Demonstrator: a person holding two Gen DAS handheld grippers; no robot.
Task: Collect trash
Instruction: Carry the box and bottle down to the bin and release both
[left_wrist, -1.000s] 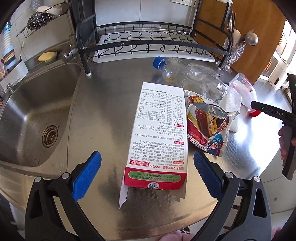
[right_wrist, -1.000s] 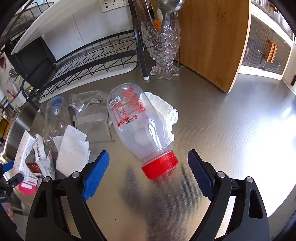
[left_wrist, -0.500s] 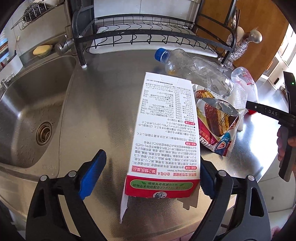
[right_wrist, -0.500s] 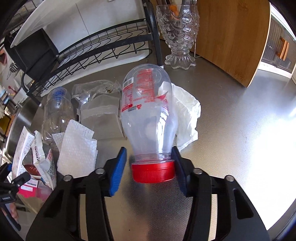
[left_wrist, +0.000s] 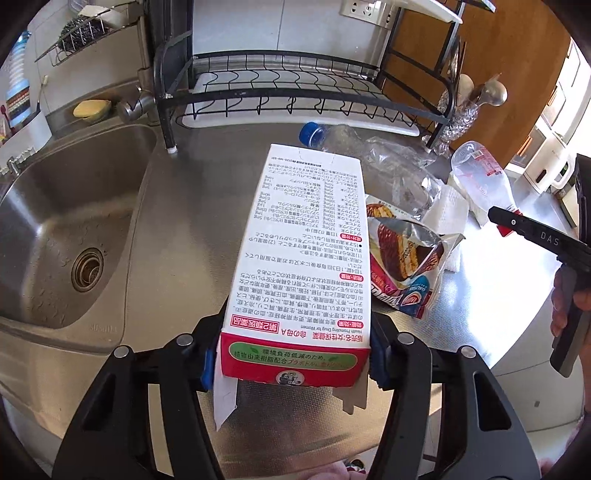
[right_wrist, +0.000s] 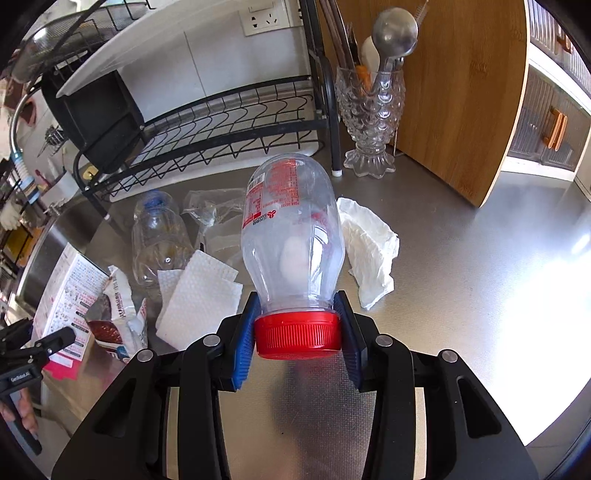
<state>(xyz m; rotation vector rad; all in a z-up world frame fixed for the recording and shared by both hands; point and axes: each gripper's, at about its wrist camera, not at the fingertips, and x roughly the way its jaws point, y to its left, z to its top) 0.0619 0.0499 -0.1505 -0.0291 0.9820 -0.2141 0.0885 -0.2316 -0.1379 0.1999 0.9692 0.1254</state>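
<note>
On the left, the left tool (left_wrist: 291, 360) has its jaws closing on the near end of the white and red carton (left_wrist: 299, 258), and the blue pads already press on its two sides. The carton is long and flat, printed with dense text, with an open flap hanging below its red end. It juts out over the steel tabletop (left_wrist: 177, 236) beside the sink (left_wrist: 55, 221).

Further right, several pieces lie uncollected on the tabletop: a torn snack wrapper (left_wrist: 402, 266), a clear bottle with a blue cap (right_wrist: 157, 236), folded paper towels (right_wrist: 195, 295), a crumpled plastic bag (right_wrist: 214, 210) and a wadded tissue (right_wrist: 373, 251).

On the right, the right tool (right_wrist: 297, 334) is clamped on a clear squeeze bottle (right_wrist: 291, 236) at its red cap (right_wrist: 297, 334). The bottle looks empty and points away from the camera.

By the look of it, two items are in hand, none is binned yet, and most of the clearing remains.
</note>
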